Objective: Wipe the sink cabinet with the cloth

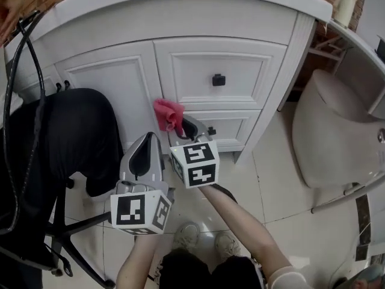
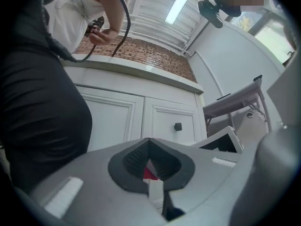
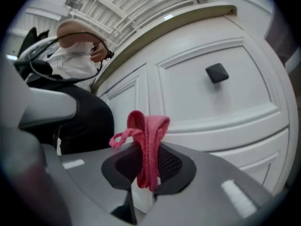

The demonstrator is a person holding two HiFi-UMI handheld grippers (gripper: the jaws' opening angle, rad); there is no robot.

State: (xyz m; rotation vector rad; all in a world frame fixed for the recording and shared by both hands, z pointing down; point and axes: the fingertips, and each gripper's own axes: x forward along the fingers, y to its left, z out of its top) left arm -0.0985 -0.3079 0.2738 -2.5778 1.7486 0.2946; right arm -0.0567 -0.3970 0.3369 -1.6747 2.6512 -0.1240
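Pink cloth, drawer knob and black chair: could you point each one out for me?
Pink cloth (image 3: 148,138): right gripper view, on its bunched middle fold.
Drawer knob (image 1: 218,80): head view, on the knob's black face.
Black chair (image 1: 72,137): head view, on the middle of its backrest.

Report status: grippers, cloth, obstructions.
Left gripper shut, empty. Right gripper shut on pink cloth, at the sink cabinet front, contact unclear. Black chair crowds the cabinet door.

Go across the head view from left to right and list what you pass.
Black chair → left gripper → pink cloth → black drawer knob → rounded beige fixture. The right gripper holding the cloth overlaps it, so it is left out.
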